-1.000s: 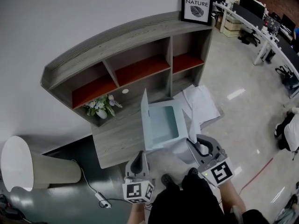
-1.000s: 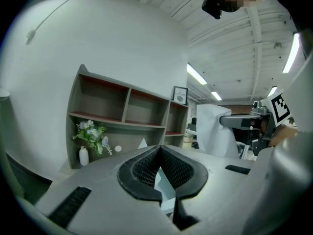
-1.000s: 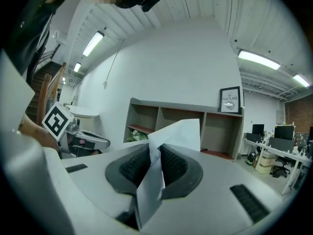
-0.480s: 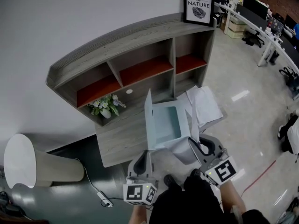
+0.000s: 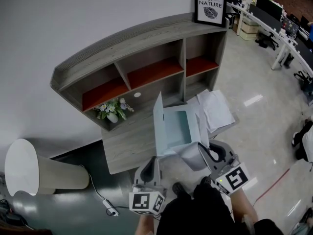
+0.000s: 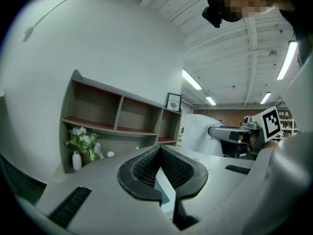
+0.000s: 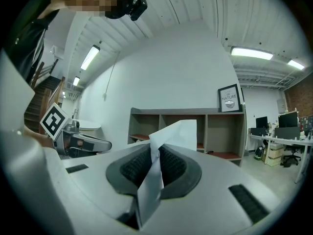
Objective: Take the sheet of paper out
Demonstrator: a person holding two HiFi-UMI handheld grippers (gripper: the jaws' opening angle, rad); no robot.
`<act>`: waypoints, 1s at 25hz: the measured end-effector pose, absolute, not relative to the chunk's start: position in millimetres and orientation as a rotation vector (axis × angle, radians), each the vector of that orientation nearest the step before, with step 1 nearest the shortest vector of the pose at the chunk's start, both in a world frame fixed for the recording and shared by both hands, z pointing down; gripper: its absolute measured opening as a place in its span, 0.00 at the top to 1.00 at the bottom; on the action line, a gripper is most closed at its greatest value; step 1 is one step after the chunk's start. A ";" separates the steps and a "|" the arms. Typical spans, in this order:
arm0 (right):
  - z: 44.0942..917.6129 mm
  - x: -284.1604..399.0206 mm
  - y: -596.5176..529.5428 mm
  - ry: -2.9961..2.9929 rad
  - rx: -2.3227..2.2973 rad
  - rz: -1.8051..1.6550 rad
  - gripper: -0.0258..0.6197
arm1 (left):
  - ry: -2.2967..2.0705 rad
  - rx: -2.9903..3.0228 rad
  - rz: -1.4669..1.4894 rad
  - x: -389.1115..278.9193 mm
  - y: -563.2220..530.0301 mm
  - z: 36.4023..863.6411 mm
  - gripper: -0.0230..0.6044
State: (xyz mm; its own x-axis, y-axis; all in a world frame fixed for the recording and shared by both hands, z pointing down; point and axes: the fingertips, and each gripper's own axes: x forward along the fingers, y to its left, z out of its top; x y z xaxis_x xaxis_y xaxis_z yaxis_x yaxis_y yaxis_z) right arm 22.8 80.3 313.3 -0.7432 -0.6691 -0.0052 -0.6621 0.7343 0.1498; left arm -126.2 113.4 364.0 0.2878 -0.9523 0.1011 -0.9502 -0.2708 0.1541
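A light blue folder lies open on the grey desk, its cover standing up on the left. My left gripper is at the folder's near edge. In the left gripper view the left gripper is shut with the folder's thin pale edge between the pads. My right gripper is shut on a white sheet of paper that curls out of the folder's near right corner. Its jaws have just closed a little tighter on the sheet. In the right gripper view the right gripper pinches the crumpled sheet.
A grey shelf unit with red-backed cubbies stands behind the desk, and a framed print sits on top of it. A small flower vase sits at the desk's left. Loose white papers lie to the folder's right. A white cylinder and a cable are on the floor.
The white sheet has bent further toward the right gripper and out of the folder. The left gripper has risen slightly at the folder's edge. Both grips hold.
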 end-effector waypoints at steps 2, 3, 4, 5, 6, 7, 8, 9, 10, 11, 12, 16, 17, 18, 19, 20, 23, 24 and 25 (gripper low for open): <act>314.1 22.6 80.3 -2.878 1.108 -0.221 0.89 | -1.769 2.369 -0.015 -126.3 113.4 364.4 0.94; 314.9 22.8 80.6 -2.876 1.109 -0.214 0.89 | -1.766 2.370 -0.014 -126.0 113.4 364.6 0.94; 315.5 22.9 80.9 -2.875 1.109 -0.208 0.89 | -1.763 2.374 -0.012 -125.6 113.4 364.7 0.94; 315.5 23.0 81.0 -2.876 1.109 -0.207 0.89 | -1.759 2.379 -0.009 -125.1 113.1 364.6 0.94; 315.4 22.9 80.9 -2.876 1.108 -0.207 0.89 | -1.755 2.383 -0.007 -124.7 112.7 364.5 0.94; 315.4 22.8 80.7 -2.875 1.107 -0.208 0.89 | -1.752 2.385 -0.008 -124.2 112.2 364.5 0.94; 315.2 22.6 80.6 -2.873 1.106 -0.210 0.89 | -1.749 2.385 -0.010 -123.9 111.7 364.4 0.94; 314.8 22.6 80.5 -2.872 1.105 -0.212 0.89 | -1.746 2.383 -0.012 -123.3 111.3 364.5 0.94; 314.4 22.8 80.7 -2.871 1.106 -0.214 0.89 | -1.744 2.383 -0.012 -122.6 111.1 364.8 0.94; 314.1 23.1 80.9 -2.872 1.107 -0.215 0.89 | -1.740 2.385 -0.009 -121.7 111.0 365.3 0.94; 313.8 23.5 81.2 -2.873 1.109 -0.215 0.89 | -1.736 2.388 -0.007 -120.8 110.9 365.7 0.94; 313.4 24.0 81.5 -2.875 1.114 -0.214 0.90 | -1.725 2.394 -0.007 -119.1 109.9 366.0 0.94; 313.7 24.0 81.5 -2.875 1.113 -0.213 0.90 | -1.725 2.393 -0.008 -119.1 109.5 366.1 0.94; 314.1 23.9 81.7 -2.874 1.111 -0.214 0.90 | -1.726 2.392 -0.008 -119.1 109.3 366.3 0.94; 314.6 23.7 82.0 -2.874 1.107 -0.216 0.90 | -1.727 2.391 -0.009 -119.2 109.2 366.5 0.94; 314.8 23.5 82.3 -2.874 1.104 -0.220 0.90 | -1.727 2.391 -0.009 -119.1 109.2 366.6 0.94; 315.3 23.0 82.3 -2.876 1.101 -0.221 0.90 | -1.728 2.388 -0.011 -119.1 108.6 366.9 0.94; 315.5 22.9 81.9 -2.876 1.100 -0.221 0.90 | -1.727 2.389 -0.009 -119.0 108.1 367.2 0.94; 315.7 22.8 81.6 -2.876 1.099 -0.220 0.90 | -1.726 2.390 -0.008 -118.8 107.6 367.4 0.94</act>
